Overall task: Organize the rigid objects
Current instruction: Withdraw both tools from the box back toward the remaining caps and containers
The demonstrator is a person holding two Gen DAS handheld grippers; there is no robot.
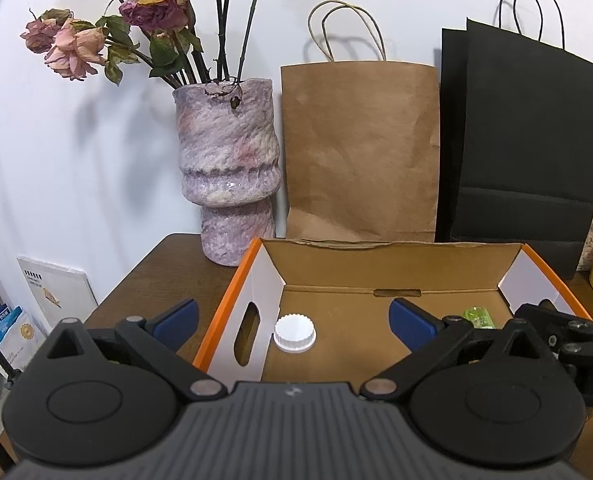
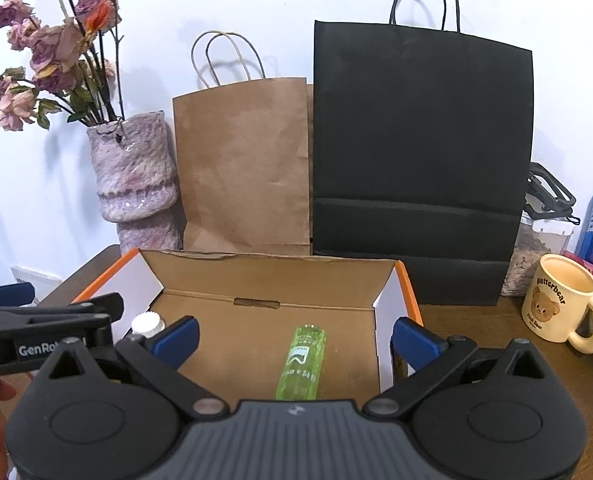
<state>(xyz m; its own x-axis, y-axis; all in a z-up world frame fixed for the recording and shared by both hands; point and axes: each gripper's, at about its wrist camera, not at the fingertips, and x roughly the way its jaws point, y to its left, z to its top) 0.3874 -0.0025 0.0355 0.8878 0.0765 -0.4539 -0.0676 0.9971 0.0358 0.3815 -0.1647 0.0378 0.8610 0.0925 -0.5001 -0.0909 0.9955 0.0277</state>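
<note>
**Open carton with two items inside; both grippers empty above its near edge**

Item 1: green bottle [image 2: 301,362]. Translucent lime plastic, printed label, lying on its side on the floor of the cardboard box [image 2: 268,276], right of centre. Its long axis runs near-to-far, almost in line with the right gripper's view. It sits directly ahead of and below the right gripper [image 2: 294,340], between the two blue pads [image 2: 176,340], touching neither. In the left wrist view only its far tip shows, at [image 1: 478,317], behind the right-hand pad.

Item 2: white bottle [image 1: 295,333]. Ribbed cap facing up, apparently upright, in the box's near left corner, just beside the white inner flap with the hand slot. It lies ahead of the left gripper [image 1: 294,322], between its pads and slightly left of centre.

Grippers: both spread wide, nothing held. Left gripper is nearer the white bottle; right gripper is nearer the green one. Judged from this, a grasp on the green bottle would close across its short width without turning the wrist.

Container: orange-edged carton, lid flaps up, on a dark wooden table [image 1: 156,264].

Surroundings: behind the box, a mottled pink vase [image 1: 228,168] of dried roses, a brown paper bag [image 1: 360,152], a black paper bag [image 2: 420,160]. To the right, well apart, a cream bear mug [image 2: 556,300].
</note>
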